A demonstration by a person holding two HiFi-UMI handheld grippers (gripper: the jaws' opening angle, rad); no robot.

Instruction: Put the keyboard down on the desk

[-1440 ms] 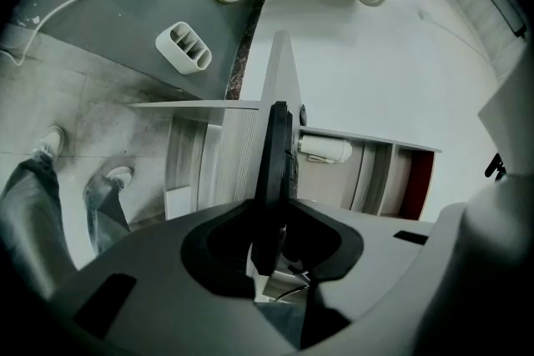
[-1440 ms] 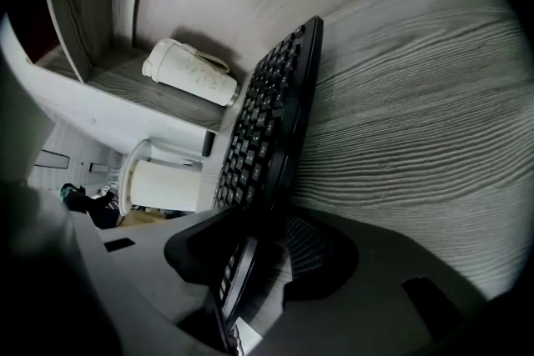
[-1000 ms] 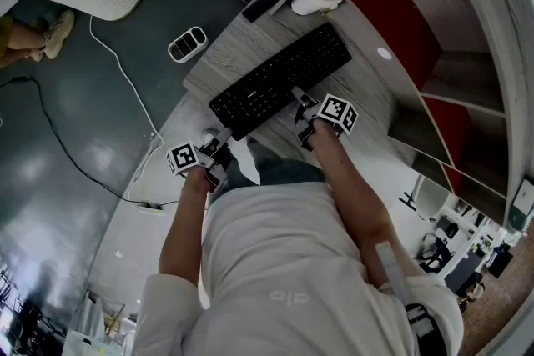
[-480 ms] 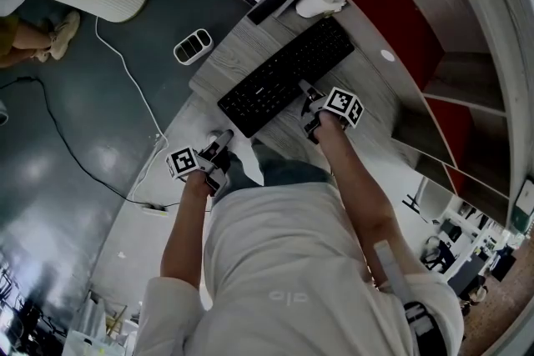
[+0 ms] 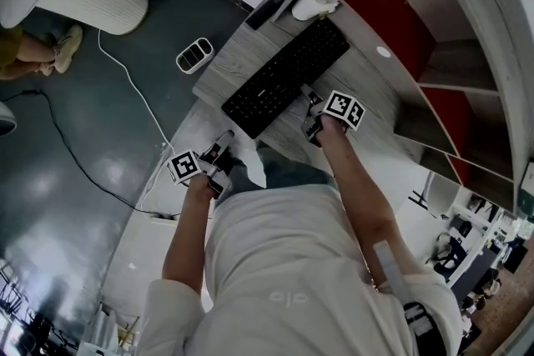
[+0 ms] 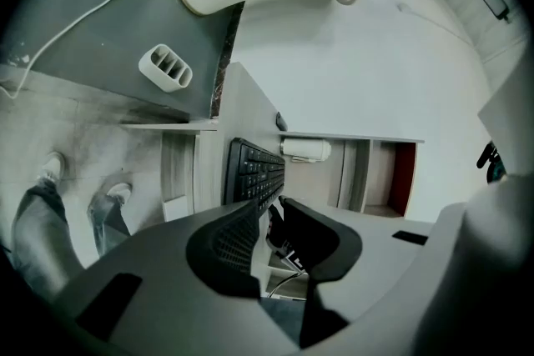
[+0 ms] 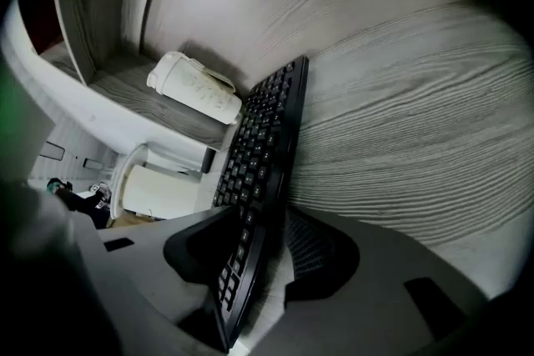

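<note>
Across the grey wood-grain worktop, the long black keyboard lay flat and slantwise, its far end just beside a white cylinder lying on its side, and that was the keyboard down. At its near edge, the right tool had its jaws to either side of the keyboard. They had just been opening, and a strip of wood grain showed between the keyboard's edge and one ribbed pad, so nothing was pinched there.

Off the worktop's front edge, above the person's legs, the left tool hung well apart from the keyboard. Its jaws had just been closing, yet a narrow gap stood between them with nothing in it.

Beyond the keyboard, a small white round disc sat on the bare wood, and behind it ran shelf compartments with red back panels. A thin black slab rested at the worktop's far corner. Down on the dark floor, a white three-slot holder stood close to the worktop's side, with a white cable trailing past it.
</note>
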